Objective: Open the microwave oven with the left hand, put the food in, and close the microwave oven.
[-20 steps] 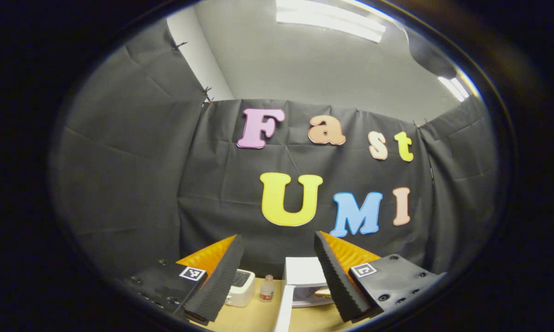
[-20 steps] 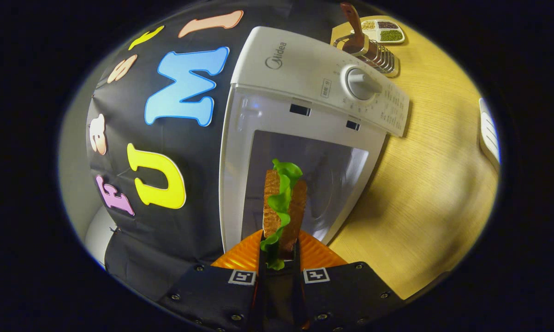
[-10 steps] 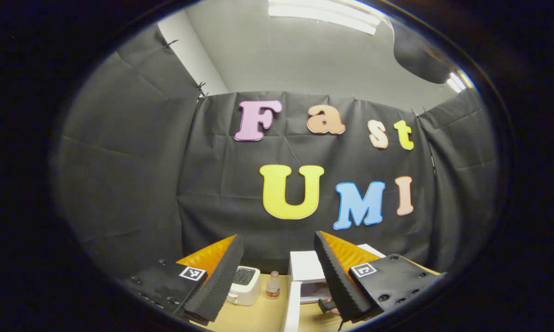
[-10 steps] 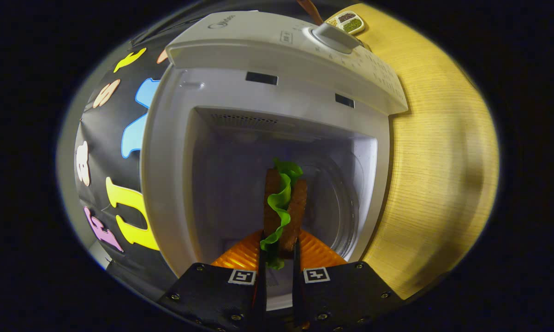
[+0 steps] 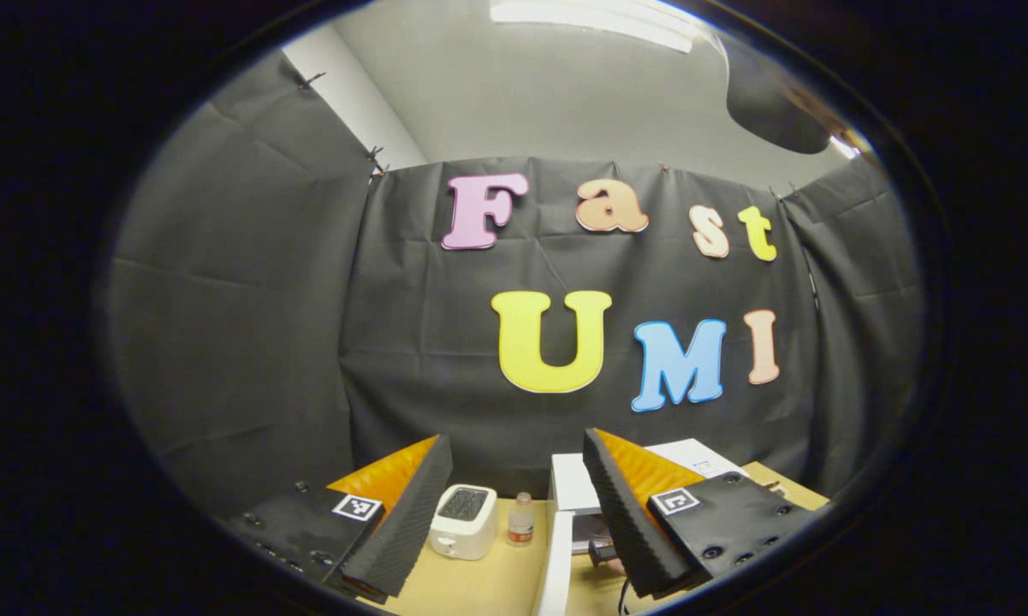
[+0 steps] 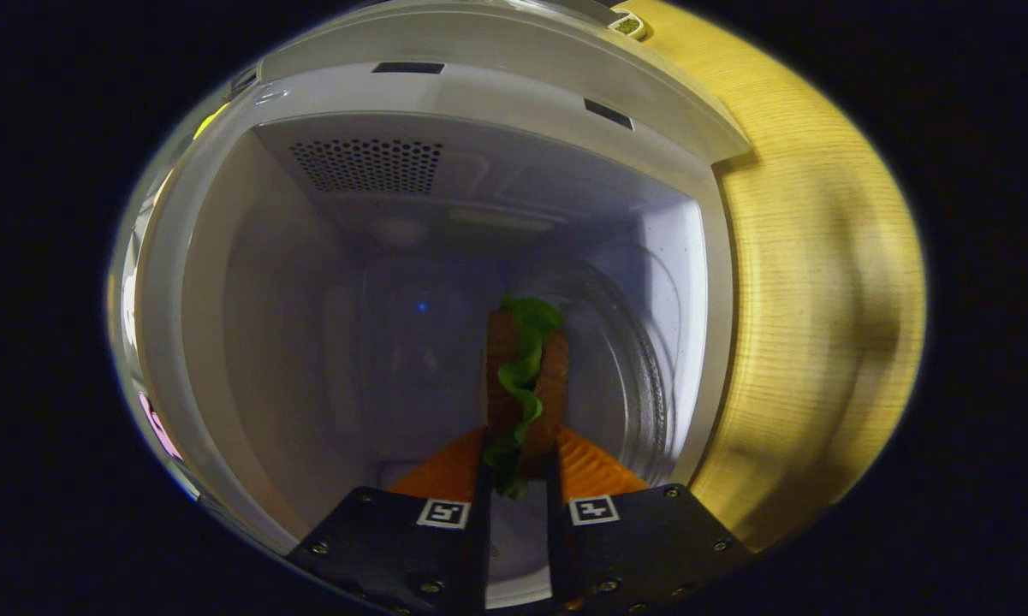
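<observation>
In the right gripper view, my right gripper (image 6: 518, 466) is shut on a sandwich (image 6: 524, 376) of two brown bread slices with green lettuce between them. The sandwich stands on edge inside the open white microwave (image 6: 222, 299), beside the glass turntable (image 6: 646, 368). In the left gripper view, my left gripper (image 5: 514, 522) is open and holds nothing, well back from the microwave (image 5: 575, 489). The microwave's open white door (image 5: 556, 565) shows edge-on between the fingers. Something dark (image 5: 601, 552) sits at the microwave's opening; I cannot tell what it is.
A white toaster (image 5: 464, 520) and a small bottle (image 5: 522, 519) stand on the wooden table (image 5: 479, 586) left of the microwave. In the right gripper view the table (image 6: 813, 299) lies along the right side, with a small dish (image 6: 626, 24) far off.
My right gripper has moved forward with the sandwich, from in front of the microwave into its cavity. The left gripper has tilted a little, bringing more of the table into view.
</observation>
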Tool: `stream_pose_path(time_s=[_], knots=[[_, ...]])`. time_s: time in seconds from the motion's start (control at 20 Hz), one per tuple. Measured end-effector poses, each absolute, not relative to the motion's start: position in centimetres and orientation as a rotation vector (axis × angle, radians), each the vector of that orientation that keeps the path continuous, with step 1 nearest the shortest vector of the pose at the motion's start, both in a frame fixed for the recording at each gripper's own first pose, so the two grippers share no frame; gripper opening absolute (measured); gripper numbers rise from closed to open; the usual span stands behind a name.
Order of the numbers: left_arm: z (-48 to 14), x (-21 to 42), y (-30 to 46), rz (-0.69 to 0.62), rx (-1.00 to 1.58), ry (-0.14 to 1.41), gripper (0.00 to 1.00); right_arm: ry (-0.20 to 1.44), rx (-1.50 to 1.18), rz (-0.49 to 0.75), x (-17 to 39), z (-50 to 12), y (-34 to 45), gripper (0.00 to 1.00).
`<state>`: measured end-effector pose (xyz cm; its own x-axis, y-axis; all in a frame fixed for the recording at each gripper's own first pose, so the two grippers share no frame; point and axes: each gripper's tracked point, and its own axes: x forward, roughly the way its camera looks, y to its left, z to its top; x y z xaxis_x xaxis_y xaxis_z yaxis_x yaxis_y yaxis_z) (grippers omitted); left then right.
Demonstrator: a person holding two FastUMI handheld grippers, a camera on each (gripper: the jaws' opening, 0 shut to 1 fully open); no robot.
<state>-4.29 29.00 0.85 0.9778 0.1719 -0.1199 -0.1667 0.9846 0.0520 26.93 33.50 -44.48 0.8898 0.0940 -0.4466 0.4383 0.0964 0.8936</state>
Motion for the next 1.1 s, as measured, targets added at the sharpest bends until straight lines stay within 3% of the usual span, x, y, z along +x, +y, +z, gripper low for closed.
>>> stream_pose_path(time_s=[0.15, 0.25, 0.3, 0.35, 0.6, 0.65, 0.75, 1.1], knots=[[1.1, -4.0, 28.5, 0.157, 0.022, 0.103, 1.00, 0.517, 1.380, -0.265, 25.5, -44.9, 33.3, 0.48], [1.2, -3.9, 28.2, 0.151, 0.007, 0.091, 1.00, 0.536, 1.276, -0.204, 24.9, -44.1, 33.4, 0.72], [1.0, -3.9, 28.1, 0.148, 0.004, 0.088, 1.00, 0.543, 1.223, -0.180, 24.4, -43.5, 33.3, 0.78], [0.7, -3.8, 28.0, 0.144, 0.003, 0.088, 1.00, 0.554, 1.170, -0.169, 23.9, -43.5, 33.0, 0.95], [-0.5, -2.9, 26.5, 0.113, -0.001, 0.079, 1.00, 0.579, 0.832, -0.037, 17.6, -42.1, 30.2, 0.98], [-0.9, -2.6, 26.0, 0.101, -0.006, 0.083, 0.96, 0.577, 0.773, -0.013, 16.3, -41.8, 29.5, 0.98], [-1.4, -1.9, 25.0, 0.077, -0.014, 0.089, 1.00, 0.565, 0.667, 0.018, 13.9, -40.5, 27.5, 0.98], [-2.8, -0.3, 22.3, 0.020, 0.002, 0.075, 1.00, 0.349, 0.312, 0.077, 9.5, -29.4, 19.5, 0.98]])
